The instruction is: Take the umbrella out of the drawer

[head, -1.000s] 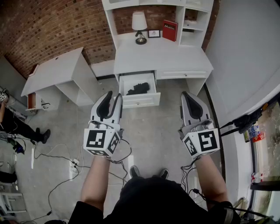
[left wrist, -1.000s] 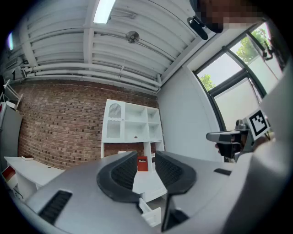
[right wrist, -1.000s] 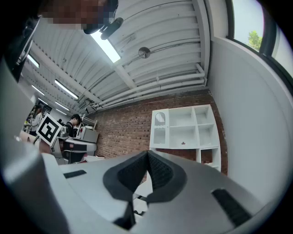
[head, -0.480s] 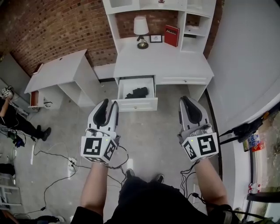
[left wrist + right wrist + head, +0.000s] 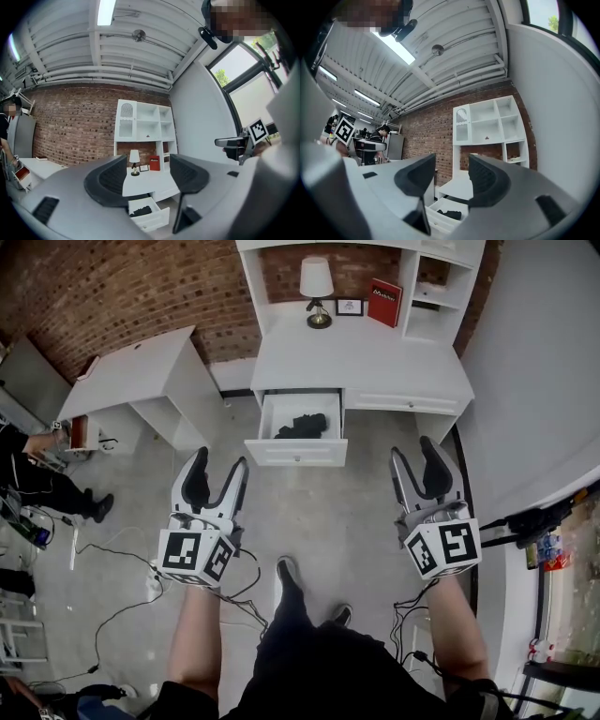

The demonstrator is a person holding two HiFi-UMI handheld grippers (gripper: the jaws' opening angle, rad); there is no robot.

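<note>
Here, left gripper (image 5: 220,465) near left, jaws opening with nothing between them, black umbrella (image 5: 303,426) lying inside the open drawer (image 5: 296,453) of the far white desk (image 5: 361,362), right gripper (image 5: 415,452) near right, jaws opening, likewise empty.

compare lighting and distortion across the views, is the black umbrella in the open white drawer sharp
Head view: even, soft light, fisheye bending at the edges; the black umbrella in the open white drawer is sharp but small. Left gripper view: strong barrel distortion, ceiling strip light blown out, window very bright. Right gripper view: same curvature, dark corners.
</note>
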